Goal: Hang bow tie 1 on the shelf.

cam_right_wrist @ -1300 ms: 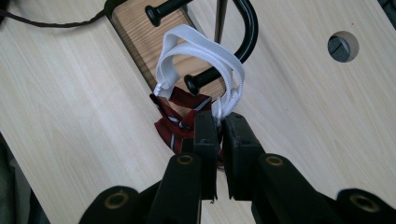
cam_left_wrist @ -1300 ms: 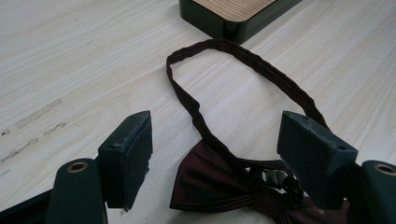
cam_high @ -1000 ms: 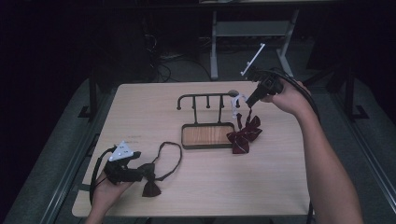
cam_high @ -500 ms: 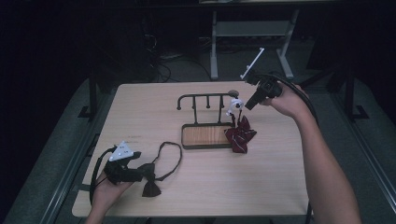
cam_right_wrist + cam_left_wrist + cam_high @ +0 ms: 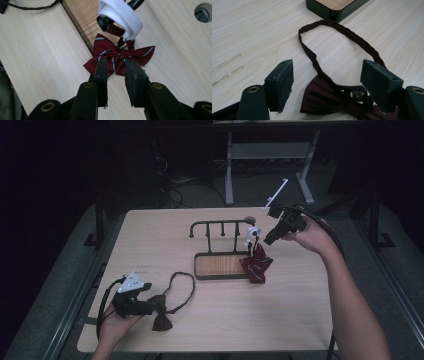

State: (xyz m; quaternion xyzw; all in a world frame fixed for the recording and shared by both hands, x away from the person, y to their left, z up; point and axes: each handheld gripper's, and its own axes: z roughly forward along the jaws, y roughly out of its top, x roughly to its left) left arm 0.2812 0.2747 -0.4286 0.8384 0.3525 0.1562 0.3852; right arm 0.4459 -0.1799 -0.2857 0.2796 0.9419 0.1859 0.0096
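Note:
A black rail rack [image 5: 220,226] on a wooden base [image 5: 220,265] stands mid-table. A red striped bow tie [image 5: 256,262] hangs by its white band [image 5: 252,232] from the rack's right end and leans on the base's right corner. My right gripper [image 5: 270,239] hovers just right of and above it. Its jaws stand a narrow gap apart, holding nothing, and point down at the tie [image 5: 117,53] and band [image 5: 120,15]. At the near left, my left gripper [image 5: 145,307] rests open on the table. Its wide jaws straddle a dark maroon bow tie [image 5: 329,102], whose strap loop [image 5: 342,32] runs toward the base.
A round cable hole [image 5: 248,218] sits in the table behind the rack. The table's front edge [image 5: 210,351] is close to my left hand. A metal desk frame [image 5: 265,150] stands on the dark floor beyond the far edge.
My right gripper has drawn back a little to the right from the red bow tie. The tie has swung slightly left and now hangs against the rack. The left gripper has not moved.

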